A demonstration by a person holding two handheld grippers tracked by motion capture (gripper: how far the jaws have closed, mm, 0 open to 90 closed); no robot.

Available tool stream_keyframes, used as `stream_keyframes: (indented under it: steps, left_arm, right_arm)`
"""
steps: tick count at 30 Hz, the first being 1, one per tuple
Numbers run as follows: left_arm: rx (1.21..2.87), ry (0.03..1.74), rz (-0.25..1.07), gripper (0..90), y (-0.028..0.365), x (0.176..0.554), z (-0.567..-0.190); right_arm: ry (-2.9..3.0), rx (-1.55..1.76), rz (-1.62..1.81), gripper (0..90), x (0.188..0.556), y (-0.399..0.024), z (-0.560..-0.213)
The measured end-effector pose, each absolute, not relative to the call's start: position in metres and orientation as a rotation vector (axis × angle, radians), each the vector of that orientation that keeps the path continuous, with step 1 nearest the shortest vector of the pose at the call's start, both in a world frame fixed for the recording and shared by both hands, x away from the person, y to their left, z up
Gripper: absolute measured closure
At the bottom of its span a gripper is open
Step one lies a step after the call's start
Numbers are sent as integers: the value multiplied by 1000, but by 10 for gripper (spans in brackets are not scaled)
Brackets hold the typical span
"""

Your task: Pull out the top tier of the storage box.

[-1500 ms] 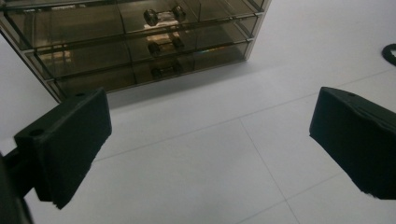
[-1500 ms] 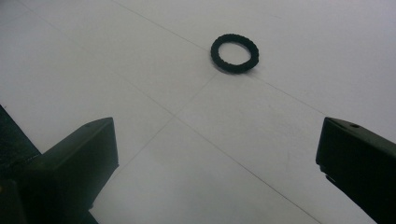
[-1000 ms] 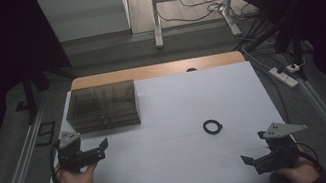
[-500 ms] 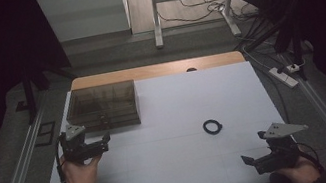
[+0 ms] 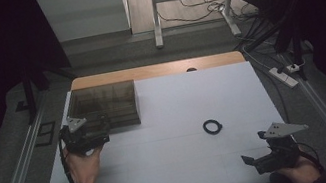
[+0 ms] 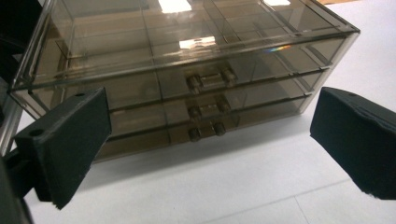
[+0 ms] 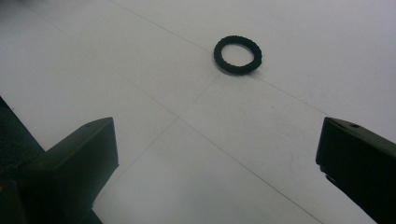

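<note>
1. While the left gripper (image 5: 102,132) sits at the left of the high view, just in front of the drawer box (image 5: 105,105), its jaws stand wide apart and hold nothing.
2. In the left gripper view the box (image 6: 187,70) takes up the upper part of the frame, seen between the two black jaws, which rise at the lower left and right edges.
3. The box is smoky and see-through, with three drawers stacked one above the other; each front carries a small handle (image 6: 210,80) near the middle, and all three fronts look flush.
4. The left gripper is near the box front; whether it touches the box cannot be told.
5. The right gripper (image 5: 252,161) is at the lower right of the high view, low over the white counter (image 5: 185,169), held in a hand (image 5: 299,171) at the bottom edge.
6. Its jaws are also wide, with nothing between them.
7. A black ring (image 5: 212,126) lies flat on the counter right of centre in the high view, well apart from the box and apart from the right gripper.
8. In the right gripper view the ring (image 7: 237,54) sits in the upper middle, beyond the jaws; its rim looks ribbed.
</note>
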State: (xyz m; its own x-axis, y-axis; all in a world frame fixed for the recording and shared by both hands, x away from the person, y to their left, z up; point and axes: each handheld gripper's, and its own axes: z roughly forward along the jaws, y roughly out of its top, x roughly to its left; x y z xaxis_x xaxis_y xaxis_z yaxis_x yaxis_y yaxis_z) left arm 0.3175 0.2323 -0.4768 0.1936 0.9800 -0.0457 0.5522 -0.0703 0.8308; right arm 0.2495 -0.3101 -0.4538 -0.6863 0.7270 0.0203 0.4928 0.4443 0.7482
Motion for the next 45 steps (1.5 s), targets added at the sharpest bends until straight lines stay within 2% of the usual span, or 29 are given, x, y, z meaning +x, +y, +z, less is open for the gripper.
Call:
stream_keyframes:
  steps: [17, 23, 28, 30, 34, 35, 36, 45]
  left_arm:
    - [1732, 1534, 792, 5, 224, 336, -486]
    - [1702, 1570, 825, 48, 214, 340, -491]
    - [1668, 1567, 855, 117, 205, 343, -494]
    - [1664, 1566, 884, 198, 200, 344, -495]
    - [1656, 1577, 939, 297, 196, 343, -497]
    - [1652, 1578, 952, 297, 195, 342, -497]
    - [1641, 1586, 963, 355, 194, 341, -497]
    - [1600, 1634, 948, 490, 189, 341, -503]
  right_arm:
    - [2397, 1047, 1091, 0, 250, -310, -454]
    - [2399, 1045, 1088, 0, 250, -310, -454]
    - [2400, 1045, 1090, 0, 250, -310, -454]
    - [2400, 1041, 1092, 0, 250, -310, -454]
    - [2401, 1041, 1094, 0, 250, -310, -454]
    - [2401, 1041, 1094, 0, 250, -310, -454]
    - [2401, 1040, 1094, 0, 250, -310, -454]
    - [2404, 1037, 1096, 0, 250, -310, -454]
